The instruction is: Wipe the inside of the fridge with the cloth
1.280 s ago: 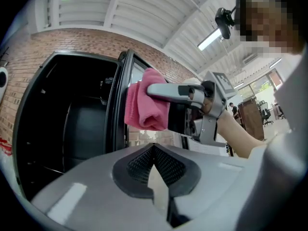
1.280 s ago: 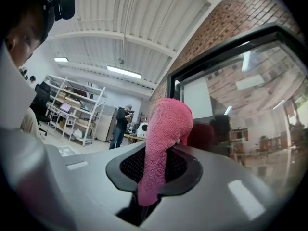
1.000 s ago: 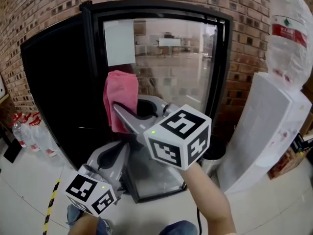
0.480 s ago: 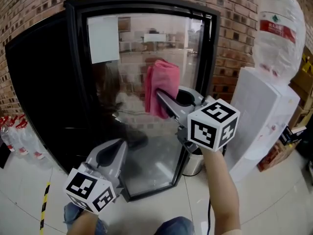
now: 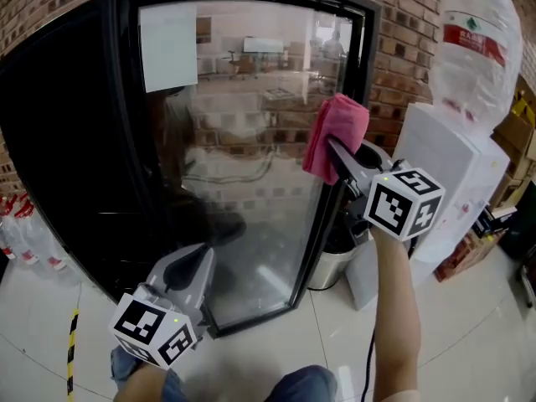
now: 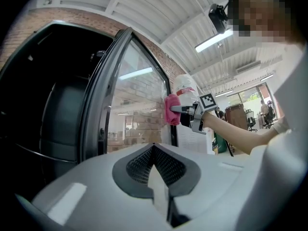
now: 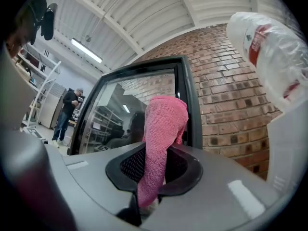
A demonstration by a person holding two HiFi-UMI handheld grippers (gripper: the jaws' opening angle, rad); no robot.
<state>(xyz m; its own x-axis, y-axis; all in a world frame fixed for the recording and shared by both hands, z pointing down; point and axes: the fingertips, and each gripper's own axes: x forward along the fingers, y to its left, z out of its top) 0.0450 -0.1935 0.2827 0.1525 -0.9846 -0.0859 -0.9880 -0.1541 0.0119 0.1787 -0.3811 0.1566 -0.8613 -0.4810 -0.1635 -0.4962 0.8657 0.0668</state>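
Head view: right gripper (image 5: 333,147) is clamped on the pink cloth (image 5: 337,128), held up against the right edge of the fridge's glass door (image 5: 243,166), which stands swung open. The cloth is outside the dark fridge cavity (image 5: 59,141), well apart from it. Left gripper (image 5: 198,260) sits low by the door's bottom and carries nothing. Water dispenser (image 5: 444,174) with bottle (image 5: 473,48) stands just right of the door.

Left gripper view: jaws together, nothing between them. Cloth (image 6: 171,109) is visible far off in the right gripper, beside the door frame.

Right gripper view: jaws pinch the cloth (image 7: 163,124) low down; the rest stands up in a bunched fold past the tips.

Handling, as a judgement: knit fabric, light, soft, no stiffness, not fragile. It will drape and fold under wiping pressure. The grip is narrow. The loose upper fold does the wiping. A pinch nearer the cloth's middle would give a firmer pad and less flop.
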